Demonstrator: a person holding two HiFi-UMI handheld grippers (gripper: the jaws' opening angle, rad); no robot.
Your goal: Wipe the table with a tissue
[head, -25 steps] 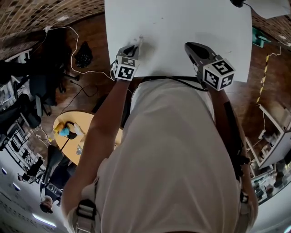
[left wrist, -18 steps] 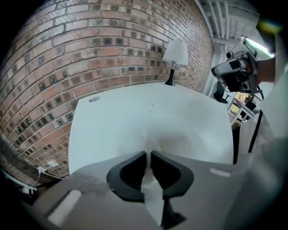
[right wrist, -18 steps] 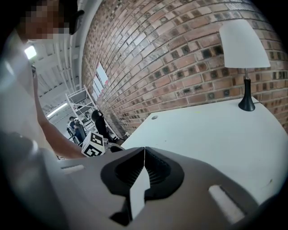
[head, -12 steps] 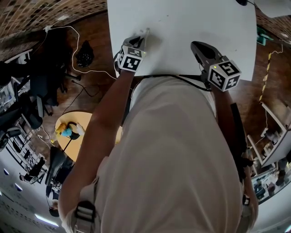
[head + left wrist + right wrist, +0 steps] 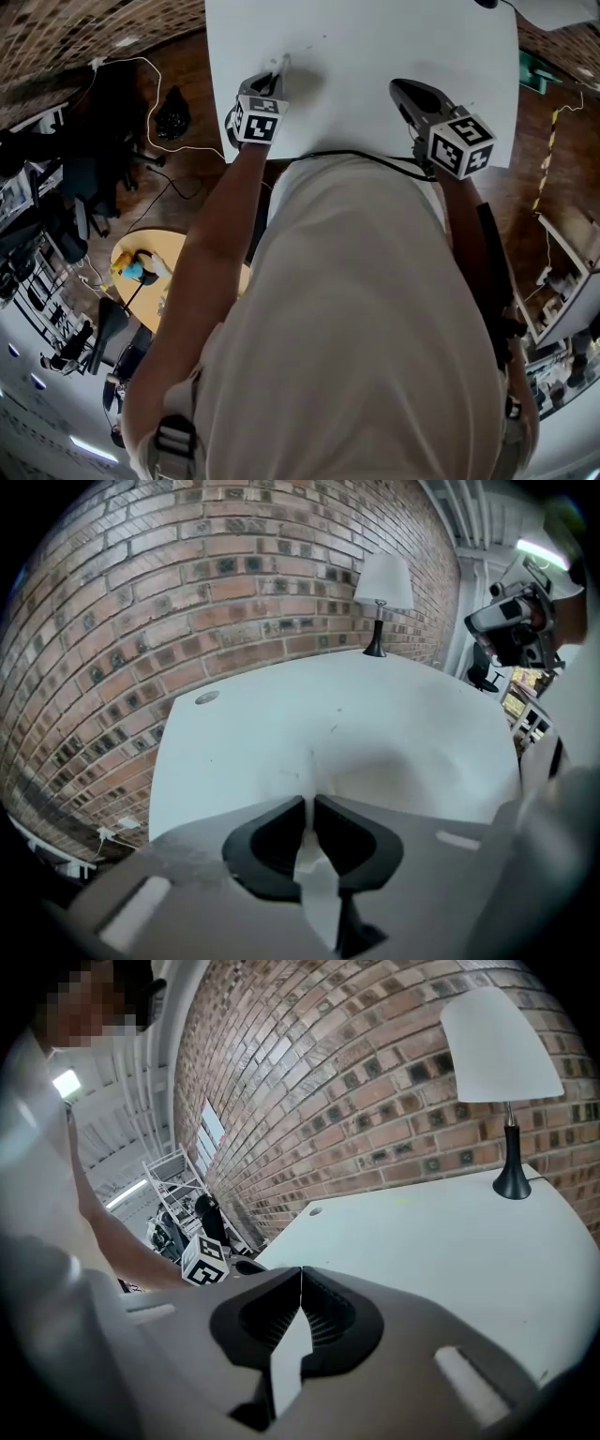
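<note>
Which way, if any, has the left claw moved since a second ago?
Yes. The left claw, gripping the tissue, has slid farther onto the table, away from its near edge.

No word, number, brand or sign can be read in any view. The left cube (image 5: 257, 122), at 11 o'clock in the head view, and the right cube (image 5: 460, 145), at 1 o'clock, carry only black-and-white square patterns, no letters or digits.

Left tool (image 5: 278, 67), tissue (image 5: 307, 823) farther onto table (image 5: 375, 47)
</note>
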